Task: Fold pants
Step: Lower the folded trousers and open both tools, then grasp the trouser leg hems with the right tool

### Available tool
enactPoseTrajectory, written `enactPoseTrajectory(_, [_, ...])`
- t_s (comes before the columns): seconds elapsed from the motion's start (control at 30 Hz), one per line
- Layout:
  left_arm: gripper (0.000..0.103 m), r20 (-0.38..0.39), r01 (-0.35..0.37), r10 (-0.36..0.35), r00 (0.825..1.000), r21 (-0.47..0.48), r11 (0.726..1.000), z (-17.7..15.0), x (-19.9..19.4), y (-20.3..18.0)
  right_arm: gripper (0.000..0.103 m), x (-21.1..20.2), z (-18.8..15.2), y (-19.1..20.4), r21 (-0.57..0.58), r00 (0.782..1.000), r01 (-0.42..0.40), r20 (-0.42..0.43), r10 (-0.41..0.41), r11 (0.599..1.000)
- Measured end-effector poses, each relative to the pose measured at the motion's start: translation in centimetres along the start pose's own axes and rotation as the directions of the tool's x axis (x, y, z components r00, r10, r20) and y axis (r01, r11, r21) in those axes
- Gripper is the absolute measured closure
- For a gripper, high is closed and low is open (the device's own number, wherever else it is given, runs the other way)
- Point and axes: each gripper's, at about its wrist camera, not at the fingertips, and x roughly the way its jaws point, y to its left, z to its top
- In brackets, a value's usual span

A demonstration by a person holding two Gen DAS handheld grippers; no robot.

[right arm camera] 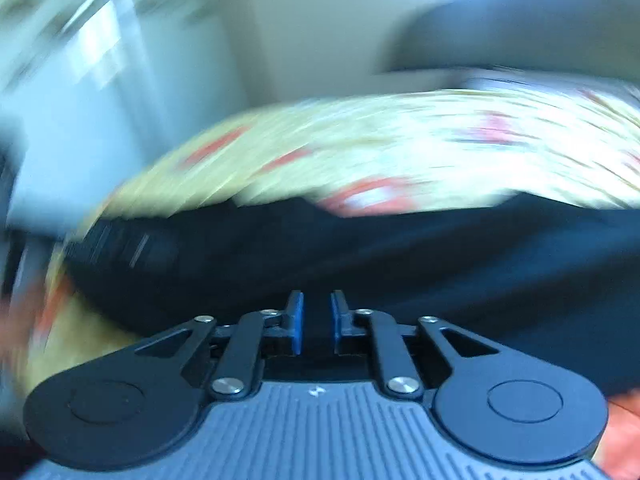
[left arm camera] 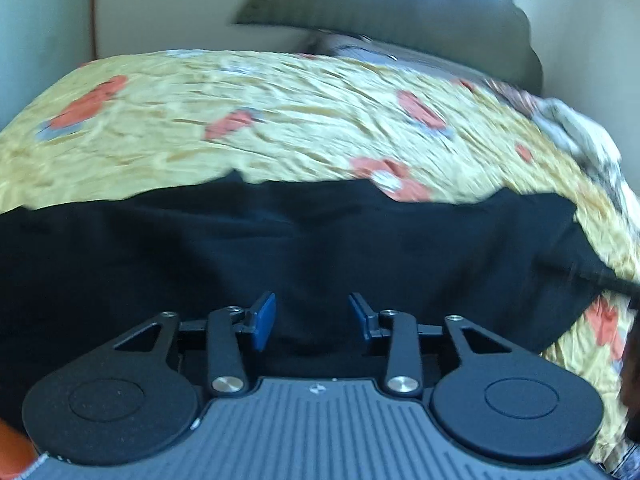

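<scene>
The black pants (left arm camera: 304,248) lie spread flat on a bed covered by a yellow bedspread (left arm camera: 280,120) printed with orange-red flowers; the garment occupies the near part of the bedspread, with the patterned cloth visible beyond its far edge and at its right end. The left gripper (left arm camera: 312,316) sits above the near portion of the pants with its two blue pads (left arm camera: 264,320) clearly separated; nothing is clamped between them, and only the dark fabric appears behind the gap. The right gripper (right arm camera: 317,320) is also positioned over the near edge of the pants (right arm camera: 360,256), at the end where a ribbed band (right arm camera: 116,244) of the garment is visible. Its blue pads (right arm camera: 297,322) stand a narrow gap apart, with no fabric seen pinched between them. The right wrist view is heavily blurred. A dark grey pillow (left arm camera: 400,12) rests at the far side of the bedspread, against a pale wall (left arm camera: 160,8).
</scene>
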Motion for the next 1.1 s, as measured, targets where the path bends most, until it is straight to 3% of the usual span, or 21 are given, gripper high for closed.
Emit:
enactPoseTrajectory(0.03, [0.057, -0.003, -0.002, 0.002, 1.0, 0.021, 1.0, -0.2, 0.7, -0.8, 0.063, -0.7, 0.5, -2.9, 0.12, 0.999, 0.038, 0.034, -0.043, 0.992])
enactPoseTrajectory(0.07, [0.057, -0.015, -0.017, 0.018, 1.0, 0.039, 0.999, -0.6, 1.3, -1.4, 0.047, -1.3, 0.8, -5.2, 0.206, 0.996, 0.061, 0.055, -0.074, 0.977])
enactPoseTrajectory(0.1, [0.057, -0.027, -0.029, 0.03, 0.999, 0.048, 0.998, -1.0, 1.8, -1.8, 0.042, -1.7, 1.0, -7.4, 0.282, 0.992, 0.081, 0.069, -0.104, 0.956])
enactPoseTrajectory(0.2, [0.055, -0.01, -0.061, 0.062, 0.998, 0.101, 0.993, -1.9, 2.2, -3.0, 0.042, -2.1, 1.2, -12.3, 0.407, 0.985, 0.116, 0.072, -0.158, 0.906])
enactPoseTrajectory(0.37, [0.053, -0.01, -0.057, 0.06, 0.998, 0.153, 0.987, -2.4, 1.8, -4.0, 0.042, -0.3, 1.9, -16.5, 0.523, 0.989, 0.104, 0.034, -0.143, 0.846])
enactPoseTrajectory(0.47, [0.053, -0.015, -0.053, 0.055, 0.998, 0.145, 0.988, -2.4, 2.0, -3.9, 0.041, 0.0, 3.1, -15.7, 0.499, 0.99, 0.077, 0.063, -0.125, 0.863])
enactPoseTrajectory(0.63, [0.048, -0.02, -0.047, 0.05, 0.999, 0.134, 0.99, -2.3, 2.1, -4.0, 0.035, 3.3, 7.0, -15.1, 0.389, 0.987, 0.111, 0.061, -0.146, 0.914])
enactPoseTrajectory(0.87, [0.043, -0.022, -0.041, 0.044, 0.999, 0.131, 0.99, -2.2, 2.3, -4.1, 0.034, 10.2, 9.8, -16.3, 0.309, 0.99, 0.138, -0.06, -0.126, 0.941])
enactPoseTrajectory(1.0, [0.042, -0.021, -0.031, 0.034, 0.999, 0.13, 0.991, -2.2, 2.3, -4.0, 0.034, 7.1, 9.3, -16.9, 0.362, 0.991, 0.099, 0.047, -0.124, 0.927])
enactPoseTrajectory(1.1, [0.042, -0.02, -0.024, 0.027, 0.999, 0.125, 0.992, -2.2, 2.4, -3.9, 0.034, 3.7, 8.5, -18.5, 0.446, 0.977, 0.093, 0.134, -0.169, 0.89])
